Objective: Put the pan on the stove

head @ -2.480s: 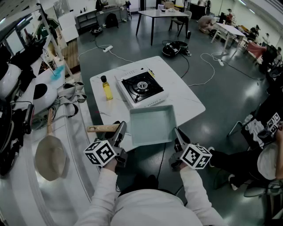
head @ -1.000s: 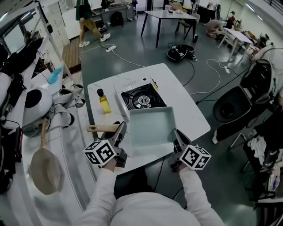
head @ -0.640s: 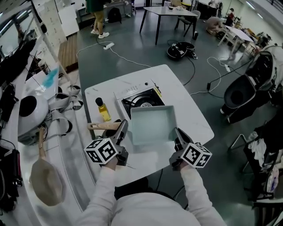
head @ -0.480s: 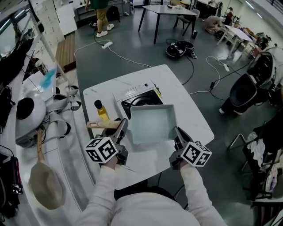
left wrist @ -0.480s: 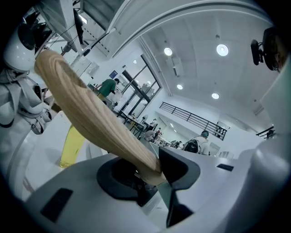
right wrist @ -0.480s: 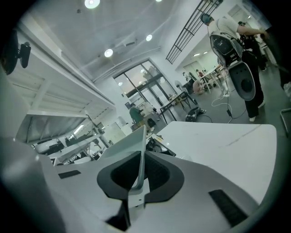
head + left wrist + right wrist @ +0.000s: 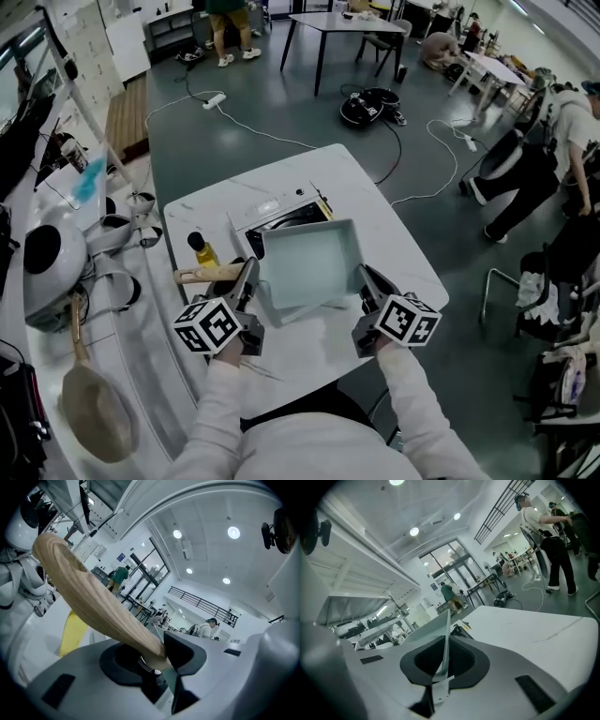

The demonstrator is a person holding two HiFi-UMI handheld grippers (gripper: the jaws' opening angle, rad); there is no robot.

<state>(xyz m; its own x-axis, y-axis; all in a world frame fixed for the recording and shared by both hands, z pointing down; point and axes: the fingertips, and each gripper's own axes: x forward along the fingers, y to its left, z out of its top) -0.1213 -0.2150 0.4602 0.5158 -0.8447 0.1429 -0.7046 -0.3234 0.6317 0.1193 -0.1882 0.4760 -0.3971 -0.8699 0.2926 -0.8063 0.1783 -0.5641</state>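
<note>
**Pan over the stove, not set down yet**

You're at the table (image 7: 398,255), mid-frame in the head view, and the stove (image 7: 270,207) sits on it just above centre, mostly covered from this angle. Only its far-left corner and a dark sliver of burner peek out.

The pan (image 7: 306,266) is what covers it. It sits dead centre in the frame, lapping over the near part of the stove and spilling toward you past its front edge. It's square, pale blue-green, with straight walls and nothing inside. It looks tilted, so I'd judge it's in the air rather than seated, though contact underneath can't be seen. So the carry is about done. What's left is to centre it on the burner, lower it flat and let go.

The pan's wooden handle (image 7: 201,275) sticks out to the left, pale and rounded.

Your left gripper (image 7: 247,277) is clamped on that handle, right at its root by the pan. Your right gripper (image 7: 365,278) pinches the pan's thin right-hand wall between its pads. That's a two-point hold, both sides loaded.

A small yellow bottle (image 7: 199,249) stands just left of the stove, close to the handle, so mind it on the way down.
</note>
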